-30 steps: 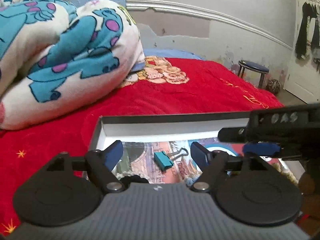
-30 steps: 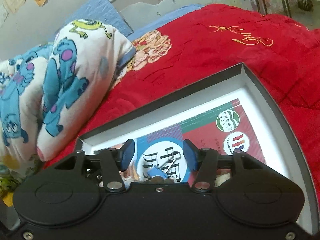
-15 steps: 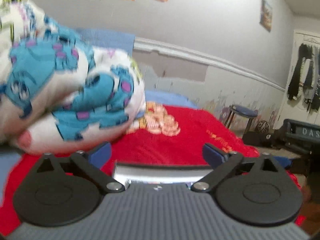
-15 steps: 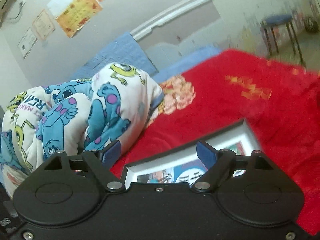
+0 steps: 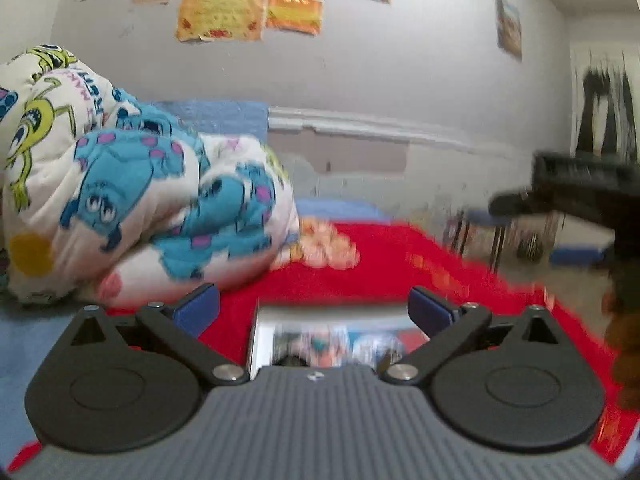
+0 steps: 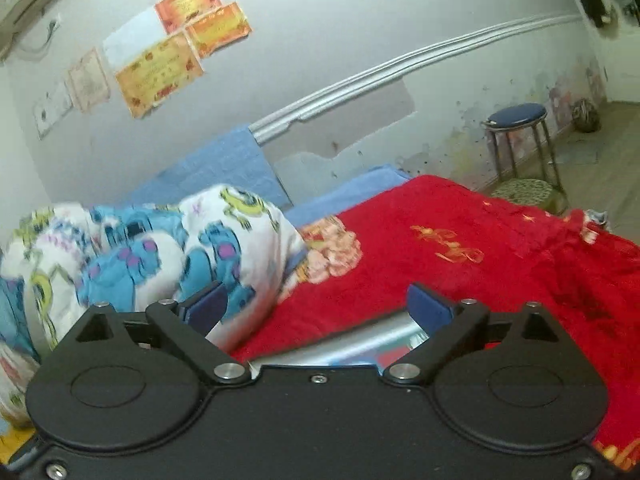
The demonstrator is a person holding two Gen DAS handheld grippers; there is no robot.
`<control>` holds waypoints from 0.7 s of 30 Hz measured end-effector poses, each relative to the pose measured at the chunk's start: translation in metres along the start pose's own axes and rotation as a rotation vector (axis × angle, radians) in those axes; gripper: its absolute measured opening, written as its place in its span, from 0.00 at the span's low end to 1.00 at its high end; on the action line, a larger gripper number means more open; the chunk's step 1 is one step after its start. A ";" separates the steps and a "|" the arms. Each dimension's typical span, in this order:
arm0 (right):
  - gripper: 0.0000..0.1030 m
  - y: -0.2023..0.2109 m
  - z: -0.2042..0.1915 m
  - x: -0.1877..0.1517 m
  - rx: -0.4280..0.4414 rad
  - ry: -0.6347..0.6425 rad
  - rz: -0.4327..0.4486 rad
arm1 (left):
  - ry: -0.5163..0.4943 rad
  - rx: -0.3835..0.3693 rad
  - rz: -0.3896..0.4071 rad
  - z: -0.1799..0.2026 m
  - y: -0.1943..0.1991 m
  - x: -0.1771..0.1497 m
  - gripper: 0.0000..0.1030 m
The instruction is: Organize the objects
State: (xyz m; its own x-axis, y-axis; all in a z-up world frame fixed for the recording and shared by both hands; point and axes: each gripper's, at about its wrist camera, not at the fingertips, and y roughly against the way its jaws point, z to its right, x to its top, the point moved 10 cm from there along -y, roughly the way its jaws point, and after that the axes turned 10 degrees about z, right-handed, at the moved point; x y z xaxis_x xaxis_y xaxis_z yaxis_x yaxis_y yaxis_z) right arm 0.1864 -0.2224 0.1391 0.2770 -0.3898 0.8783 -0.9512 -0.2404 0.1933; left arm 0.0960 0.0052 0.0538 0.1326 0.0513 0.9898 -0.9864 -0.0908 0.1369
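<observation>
I had one red plush blanket (image 6: 460,248) spread over the bed as the work surface, and one bunched white quilt with blue and green cartoon monsters (image 5: 132,184) was piled at the wall end, I judged so that the middle stayed usable. One shallow white box with a dark rim (image 5: 320,312) lay on the red blanket just below my two tools, holding the things I was sorting; its colourful contents were too blurred for me to count. In the right wrist view only its near rim showed (image 6: 360,340). I read the job as near its end, with both tools up and clear of the box. One round blue-topped metal stool (image 6: 516,120) stood by the wall, well apart. My left gripper (image 5: 314,312) stood released, jaws spread wide with nothing between them. My right gripper (image 6: 316,306) was opening its jaws, also with nothing between them, and it showed as a dark blur at the right edge of the left view
</observation>
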 end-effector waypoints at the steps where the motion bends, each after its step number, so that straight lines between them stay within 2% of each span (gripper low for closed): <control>1: 0.98 0.007 0.003 -0.010 -0.010 0.024 -0.008 | -0.004 0.001 -0.032 0.004 0.005 -0.015 1.00; 5: 1.00 0.032 0.023 -0.056 -0.067 0.138 -0.052 | 0.011 -0.031 -0.156 0.017 0.017 -0.061 1.00; 9: 1.00 0.046 0.050 -0.114 -0.160 0.250 -0.166 | -0.014 0.007 -0.237 0.022 0.012 -0.095 1.00; 12: 1.00 0.046 0.066 -0.152 -0.173 0.280 -0.234 | -0.017 0.002 -0.283 0.026 0.003 -0.111 1.00; 15: 1.00 0.040 0.079 -0.179 -0.160 0.230 -0.284 | -0.018 0.046 -0.298 0.020 -0.006 -0.125 1.00; 17: 1.00 0.035 0.086 -0.193 -0.157 0.228 -0.305 | 0.013 0.060 -0.345 0.015 -0.014 -0.137 1.00; 19: 1.00 0.027 0.093 -0.208 -0.175 0.278 -0.336 | 0.068 0.062 -0.394 0.014 -0.014 -0.149 1.00; 21: 1.00 0.021 0.090 -0.220 -0.161 0.399 -0.338 | 0.092 0.076 -0.440 0.012 -0.017 -0.160 1.00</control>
State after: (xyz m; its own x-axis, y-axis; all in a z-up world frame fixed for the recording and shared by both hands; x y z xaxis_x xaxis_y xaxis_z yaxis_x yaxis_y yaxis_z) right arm 0.1176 -0.2214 -0.0892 0.5279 0.0606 0.8472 -0.8355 -0.1425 0.5308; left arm 0.0923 -0.0134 -0.1069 0.5247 0.1894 0.8300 -0.8279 -0.1136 0.5493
